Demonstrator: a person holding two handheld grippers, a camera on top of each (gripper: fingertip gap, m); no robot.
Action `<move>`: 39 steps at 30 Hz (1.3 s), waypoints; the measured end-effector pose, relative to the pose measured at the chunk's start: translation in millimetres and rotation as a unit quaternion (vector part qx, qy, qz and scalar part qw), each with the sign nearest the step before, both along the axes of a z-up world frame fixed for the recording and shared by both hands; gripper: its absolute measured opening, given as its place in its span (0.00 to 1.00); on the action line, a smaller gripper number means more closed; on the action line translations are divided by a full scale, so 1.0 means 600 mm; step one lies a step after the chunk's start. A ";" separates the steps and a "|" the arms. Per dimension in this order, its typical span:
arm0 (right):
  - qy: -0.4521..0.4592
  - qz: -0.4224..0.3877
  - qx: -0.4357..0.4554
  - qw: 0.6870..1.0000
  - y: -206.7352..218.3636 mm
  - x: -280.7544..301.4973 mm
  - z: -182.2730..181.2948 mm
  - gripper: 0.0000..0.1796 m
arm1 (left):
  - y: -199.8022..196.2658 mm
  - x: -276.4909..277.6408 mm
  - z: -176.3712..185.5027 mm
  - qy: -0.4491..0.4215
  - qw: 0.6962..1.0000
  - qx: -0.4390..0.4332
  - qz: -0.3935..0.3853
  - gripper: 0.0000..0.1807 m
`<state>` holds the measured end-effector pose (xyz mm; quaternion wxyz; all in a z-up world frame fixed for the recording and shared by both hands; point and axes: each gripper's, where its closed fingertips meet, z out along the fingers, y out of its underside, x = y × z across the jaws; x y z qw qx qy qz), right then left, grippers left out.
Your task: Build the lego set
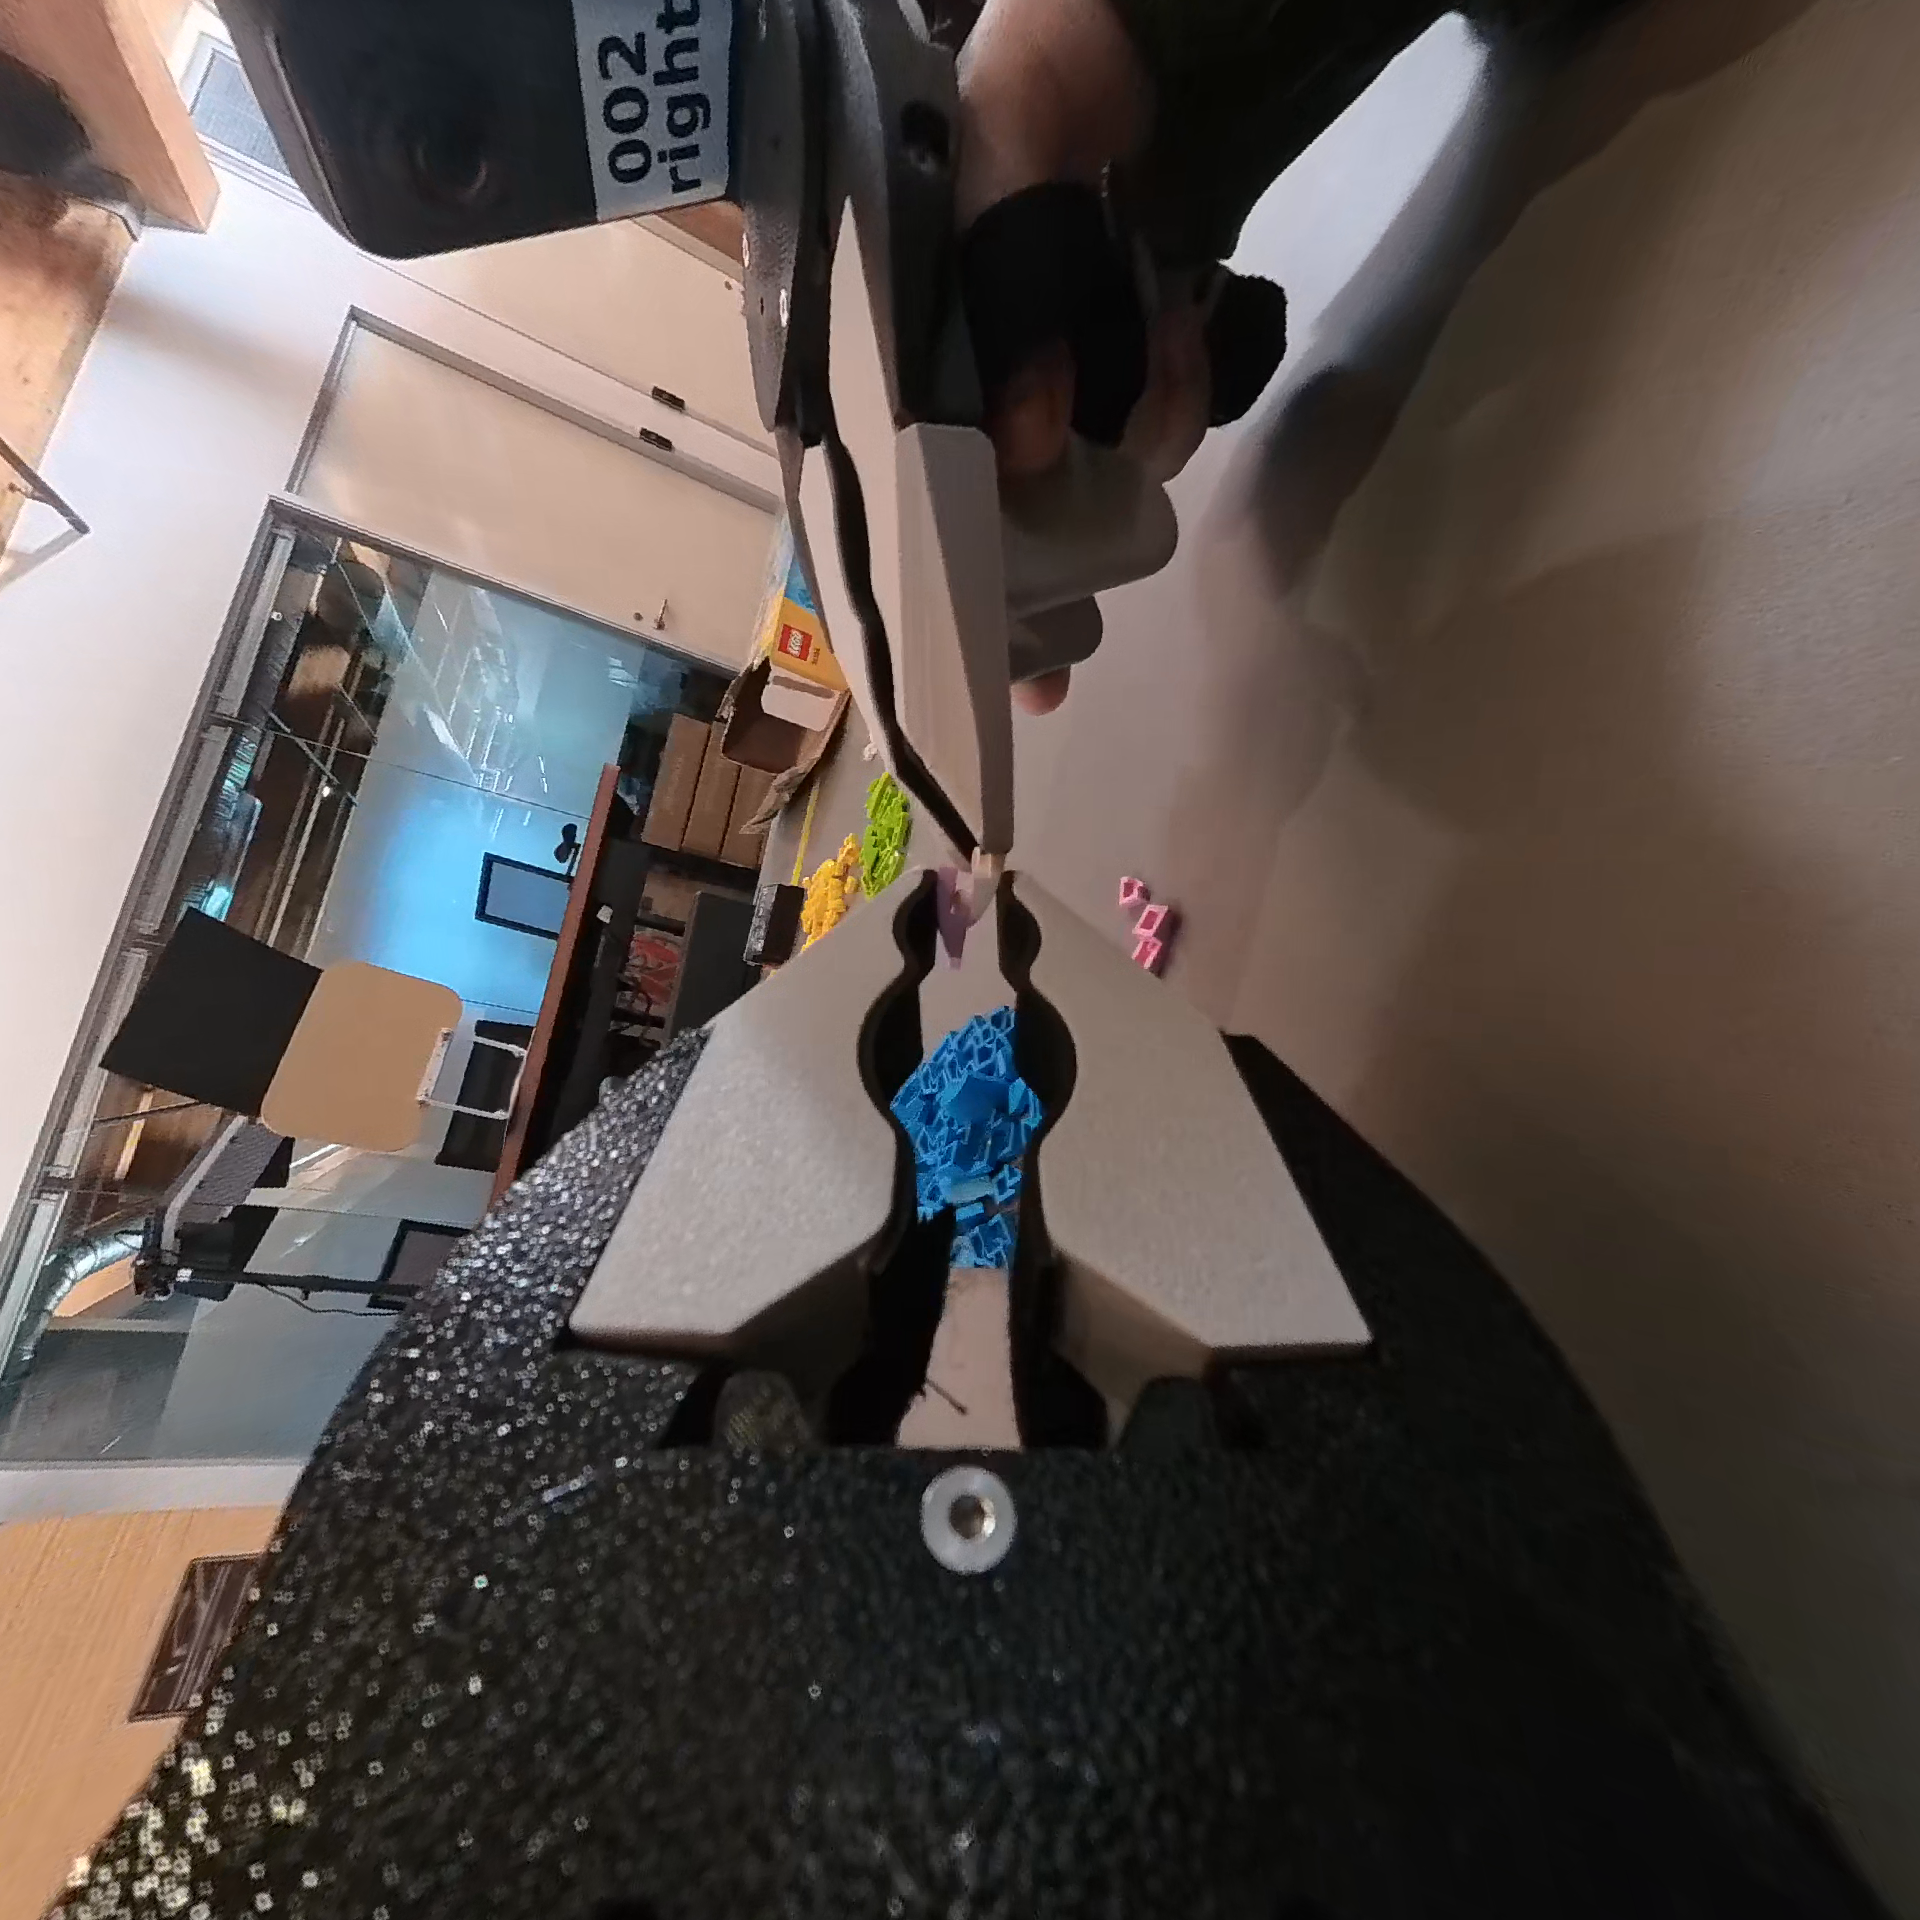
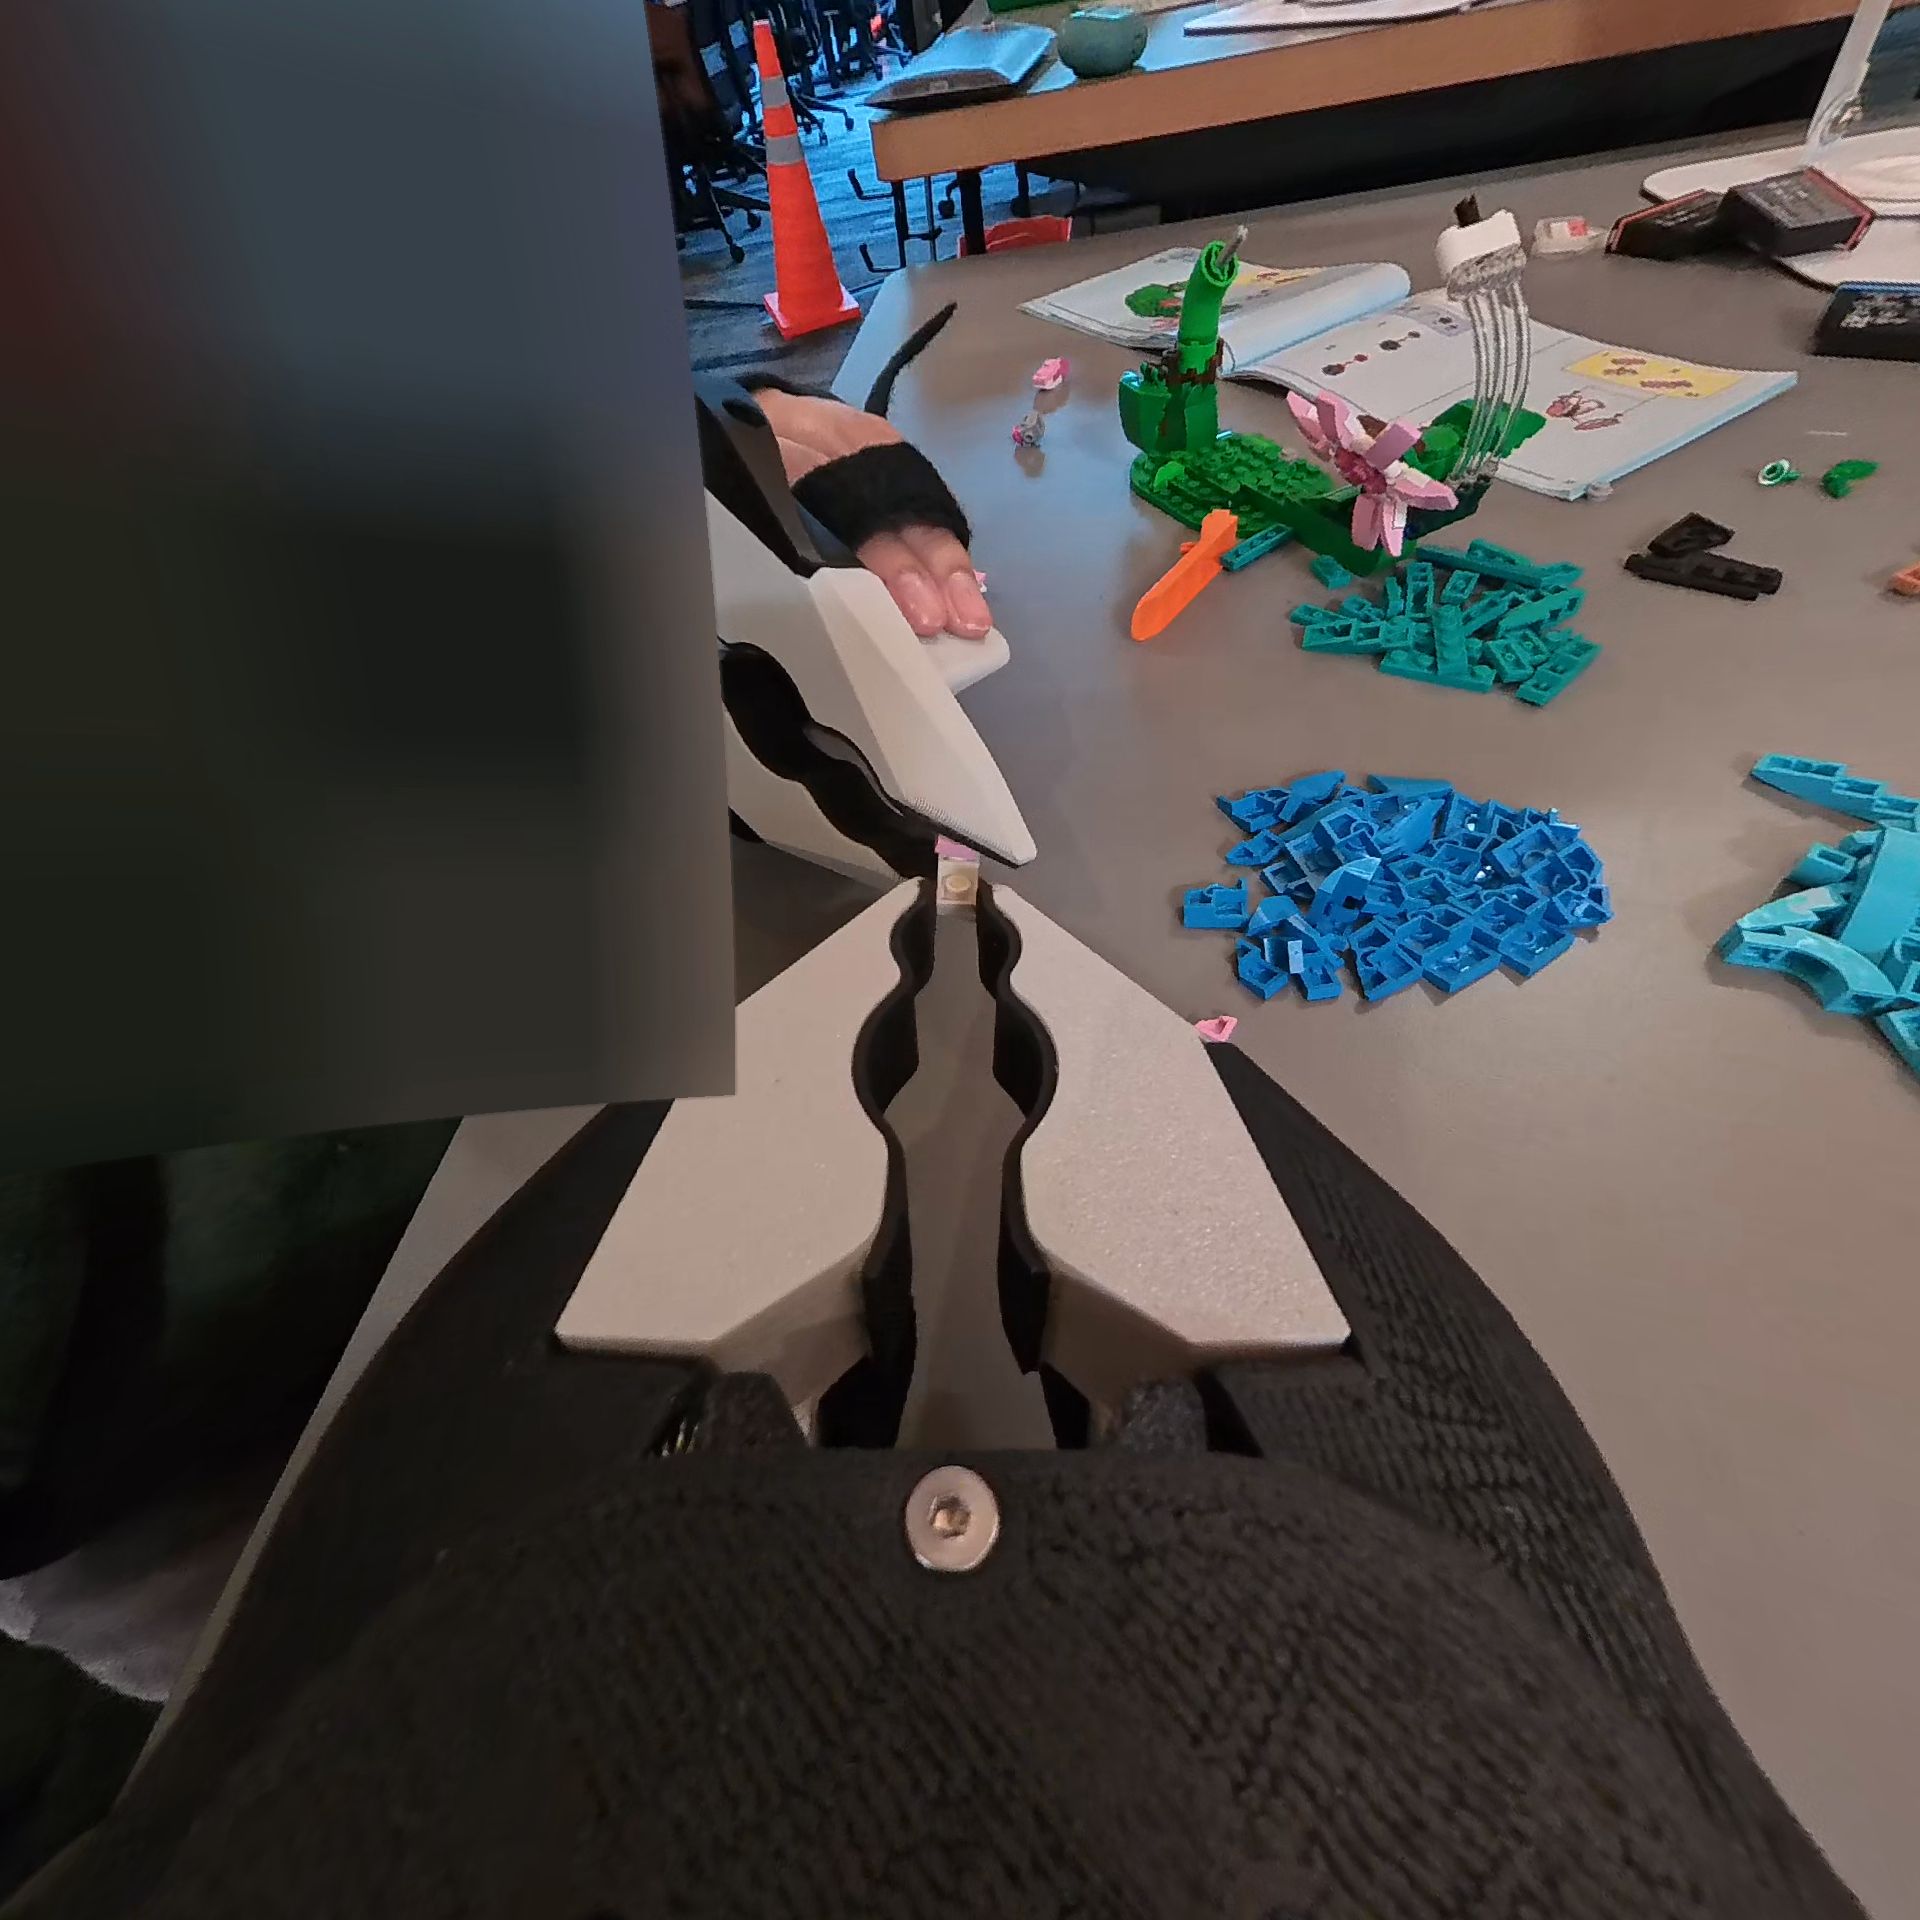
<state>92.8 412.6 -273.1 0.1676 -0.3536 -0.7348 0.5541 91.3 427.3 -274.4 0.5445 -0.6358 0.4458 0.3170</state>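
Note:
My left gripper [image 1: 961, 899] is shut on a small lavender-pink piece [image 1: 952, 920]. My right gripper [image 2: 958, 899] is shut on a small tan piece [image 2: 957, 886] with one stud. Both are held in the air above the grey table [image 2: 1351, 1195], tip to tip. The two pieces touch. The right gripper [image 1: 982, 847] comes down from above in the left wrist view. The left gripper [image 2: 961, 847] comes in from the upper left in the right wrist view, with its pink piece [image 2: 954, 850] right above the tan one. The green build with a pink flower [image 2: 1299, 468] stands farther back on the table.
An open instruction booklet [image 2: 1455, 353] lies behind the build. Piles of blue [image 2: 1403, 894], teal [image 2: 1455, 623] and light turquoise [image 2: 1839, 914] pieces lie to the right, with an orange piece [image 2: 1179, 582] and black pieces [image 2: 1704, 561]. Pink pieces [image 1: 1143, 925], yellow [image 1: 831, 888] and lime [image 1: 888, 826] piles lie beyond.

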 end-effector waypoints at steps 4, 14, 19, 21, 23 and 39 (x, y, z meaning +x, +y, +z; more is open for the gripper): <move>0.002 -0.001 0.003 1.000 0.000 0.000 0.000 0.03 | 0.000 -0.001 0.000 0.005 1.000 0.003 0.001 0.05; 0.004 0.000 0.003 1.000 -0.002 -0.001 0.000 0.03 | -0.002 -0.001 0.002 0.010 1.000 0.010 0.003 0.05; 0.004 -0.001 0.003 1.000 -0.002 -0.002 0.000 0.03 | -0.002 -0.002 0.001 0.008 1.000 0.010 0.003 0.05; 0.004 -0.001 0.003 1.000 -0.002 -0.002 0.000 0.03 | -0.002 -0.003 0.001 0.007 1.000 0.010 0.003 0.05; 0.004 -0.002 0.003 1.000 -0.002 -0.002 0.000 0.03 | -0.002 -0.003 0.001 0.006 1.000 0.009 0.003 0.05; -0.010 -0.027 0.040 0.999 0.021 -0.005 -0.017 0.03 | -0.007 -0.029 0.007 -0.013 0.999 0.013 0.035 0.01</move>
